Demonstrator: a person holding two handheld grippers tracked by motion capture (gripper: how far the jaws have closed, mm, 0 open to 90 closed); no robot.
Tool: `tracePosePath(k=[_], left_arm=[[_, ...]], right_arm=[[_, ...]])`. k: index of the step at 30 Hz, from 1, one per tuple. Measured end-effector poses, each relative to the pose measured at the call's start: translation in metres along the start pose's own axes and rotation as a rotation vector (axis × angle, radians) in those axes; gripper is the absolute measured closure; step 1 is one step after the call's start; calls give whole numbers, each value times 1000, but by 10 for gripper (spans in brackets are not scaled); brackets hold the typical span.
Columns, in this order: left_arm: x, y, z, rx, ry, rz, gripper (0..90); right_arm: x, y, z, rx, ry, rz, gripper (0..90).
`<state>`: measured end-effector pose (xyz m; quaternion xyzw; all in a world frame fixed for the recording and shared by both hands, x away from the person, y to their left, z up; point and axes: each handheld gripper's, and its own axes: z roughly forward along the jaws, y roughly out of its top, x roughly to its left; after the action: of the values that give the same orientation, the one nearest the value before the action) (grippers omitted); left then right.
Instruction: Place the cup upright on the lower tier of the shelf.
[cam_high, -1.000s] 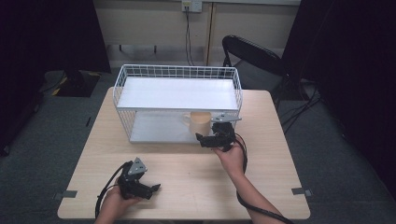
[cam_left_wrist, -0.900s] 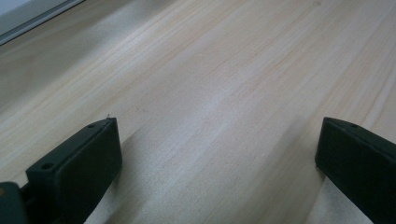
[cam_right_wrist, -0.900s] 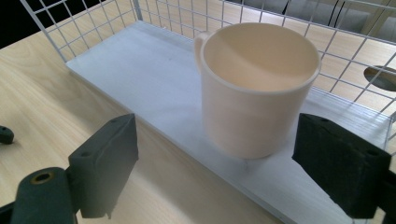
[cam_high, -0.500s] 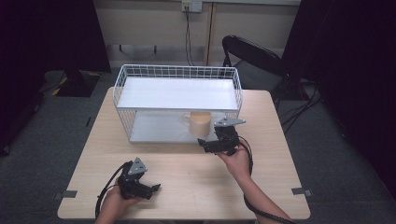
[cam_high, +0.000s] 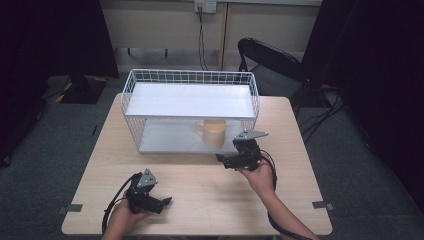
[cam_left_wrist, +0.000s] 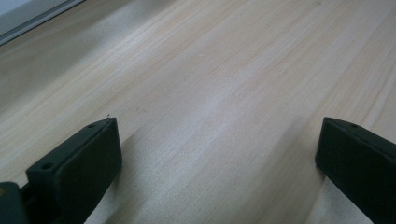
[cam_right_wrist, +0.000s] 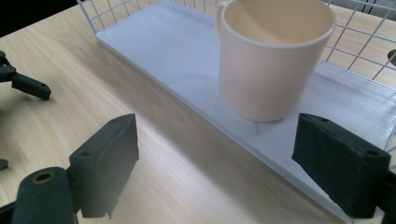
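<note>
Right gripper (cam_right_wrist: 215, 154) empty, jaws wide apart, with the mug (cam_right_wrist: 273, 56) standing free just ahead on the rack's lower shelf (cam_right_wrist: 168, 56).

Neither jaw touches the mug, which sits upright near the shelf's front edge, handle turned away; this looks like a release, or a lined-up grasp. Beyond the mug, the rack's white wire wall (cam_right_wrist: 359, 42) closes the back, and the upper shelf (cam_high: 190, 100) overhangs, limiting any approach from above. The left gripper (cam_high: 147, 192), off to its side, rests low over bare table (cam_left_wrist: 224, 84), jaws spread, holding nothing.
</note>
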<state>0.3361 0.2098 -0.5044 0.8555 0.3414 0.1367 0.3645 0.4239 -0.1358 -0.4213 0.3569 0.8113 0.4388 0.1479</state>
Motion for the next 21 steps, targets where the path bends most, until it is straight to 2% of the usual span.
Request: tracePosePath(k=[21], left_arm=[[0,0,0,0,1,3,0]], right_arm=[[-5,-17,-15,18,36,-21,136]])
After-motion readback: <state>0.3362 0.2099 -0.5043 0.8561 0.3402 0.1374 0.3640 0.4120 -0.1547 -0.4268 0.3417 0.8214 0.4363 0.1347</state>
